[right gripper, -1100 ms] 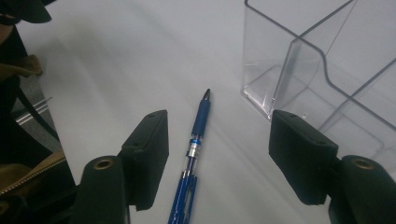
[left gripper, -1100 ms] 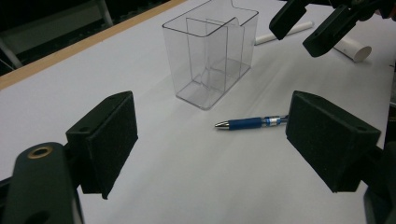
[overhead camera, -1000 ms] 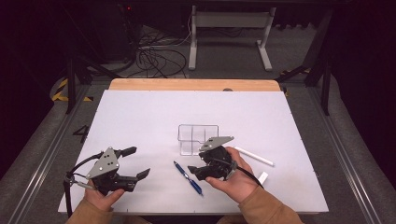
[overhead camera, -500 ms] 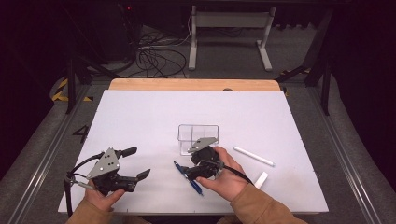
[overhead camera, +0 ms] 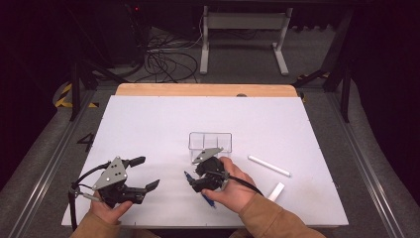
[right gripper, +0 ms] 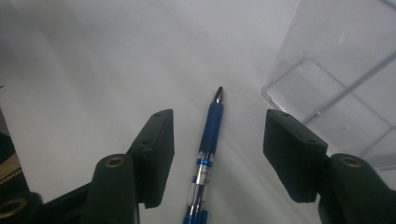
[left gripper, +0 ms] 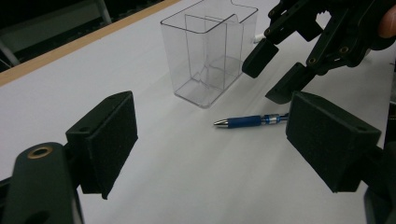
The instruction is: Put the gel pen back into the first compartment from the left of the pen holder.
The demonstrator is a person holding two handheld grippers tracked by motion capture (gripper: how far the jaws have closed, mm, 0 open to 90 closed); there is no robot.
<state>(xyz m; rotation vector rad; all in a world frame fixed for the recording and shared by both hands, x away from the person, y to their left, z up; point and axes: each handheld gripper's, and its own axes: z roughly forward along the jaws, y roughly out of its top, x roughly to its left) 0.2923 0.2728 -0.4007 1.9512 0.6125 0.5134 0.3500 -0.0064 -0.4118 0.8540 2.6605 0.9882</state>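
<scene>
Two open jaws of our right tool (right gripper: 217, 158) now straddle the blue pen (right gripper: 205, 149) after sliding leftward, ready to clamp; our left tool (overhead camera: 141, 186) waits spread apart.

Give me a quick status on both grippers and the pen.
Right gripper open, straddling blue pen. Left gripper open, idle. Clear box beside pen, nothing blocking.

Blue pen (right gripper: 207, 144) lies flat beside clear box (right gripper: 345, 79).

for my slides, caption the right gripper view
Open right gripper straddling a blue pen beside a clear box.
</scene>
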